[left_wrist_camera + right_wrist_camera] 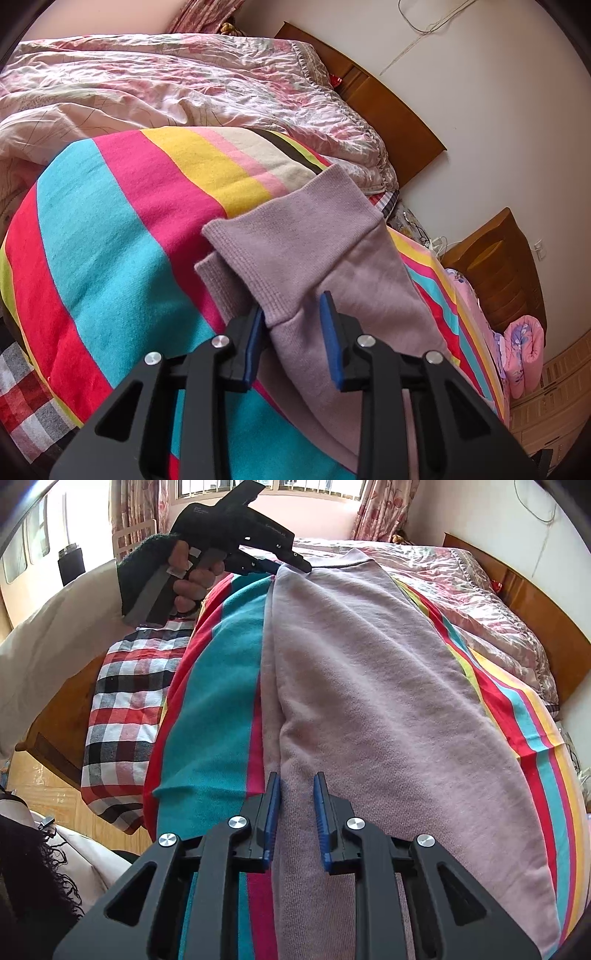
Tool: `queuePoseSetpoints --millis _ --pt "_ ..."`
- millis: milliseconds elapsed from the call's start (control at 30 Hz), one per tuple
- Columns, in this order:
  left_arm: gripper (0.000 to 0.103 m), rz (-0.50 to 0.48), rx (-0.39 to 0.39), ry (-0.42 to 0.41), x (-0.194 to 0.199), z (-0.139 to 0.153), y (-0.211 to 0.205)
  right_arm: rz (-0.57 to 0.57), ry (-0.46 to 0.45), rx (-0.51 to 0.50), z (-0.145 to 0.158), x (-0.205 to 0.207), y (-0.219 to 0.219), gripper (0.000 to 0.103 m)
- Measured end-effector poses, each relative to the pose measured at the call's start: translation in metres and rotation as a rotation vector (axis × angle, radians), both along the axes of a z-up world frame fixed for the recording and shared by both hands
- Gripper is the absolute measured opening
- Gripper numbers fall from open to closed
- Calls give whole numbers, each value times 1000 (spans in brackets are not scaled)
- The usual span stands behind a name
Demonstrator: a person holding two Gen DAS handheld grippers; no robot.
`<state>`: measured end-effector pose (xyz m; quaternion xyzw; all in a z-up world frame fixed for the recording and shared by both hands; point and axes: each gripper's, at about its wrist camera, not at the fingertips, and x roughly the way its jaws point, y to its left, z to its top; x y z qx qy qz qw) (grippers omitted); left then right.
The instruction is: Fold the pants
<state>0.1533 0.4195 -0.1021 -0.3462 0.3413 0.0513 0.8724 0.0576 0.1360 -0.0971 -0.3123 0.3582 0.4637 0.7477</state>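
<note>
Pants (369,686), lilac knit with ribbed cuffs, lie lengthwise on a striped blanket (110,229) spread over the bed. One leg appears laid over the other, so the lengthwise fold looks done; the cuffs (291,236) sit stacked but slightly offset at the far end in the right wrist view. Crosswise folds are, by my judgement, all still to do.

Left tool (293,328): jaws spread a little, straddling the edge of the upper cuff. The cloth touches the left pad, but the right pad stands clear of it, so this is no firm pinch. In the right wrist view the same tool is held by a hand (192,576) in a dark sleeve, its tip at the cuff end.

Right tool (297,812): jaws narrowly parted over the near end of the pants, along their left edge. Cloth lies between and below the blue pads; whether they press on it I cannot tell.

Surface: bed with a soft, uneven top; a checked cloth (122,716) lies beside the blanket toward the bed's edge, a crumpled pink floral quilt (184,85) beyond it.

Room: wooden headboard (384,99) against a pale wall, wooden nightstand (498,266), window with patterned curtains (380,506), wooden floor (44,786).
</note>
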Motion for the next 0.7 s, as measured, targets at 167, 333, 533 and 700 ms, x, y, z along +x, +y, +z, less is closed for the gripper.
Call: queuePoseSetpoints --millis 167,333,533,700 --pt "16 0 23 10 0 0 1 21 -87 -24 -1 -6 8 6" --pt "10 -14 79 -50 -7 21 -3 21 -67 103 30 -8 -11 3" --pt "11 13 85 7 -9 10 1 74 -66 33 14 -19 0 3" --pt "18 2 38 -21 -10 -6 9 47 -17 21 1 -15 1 11"
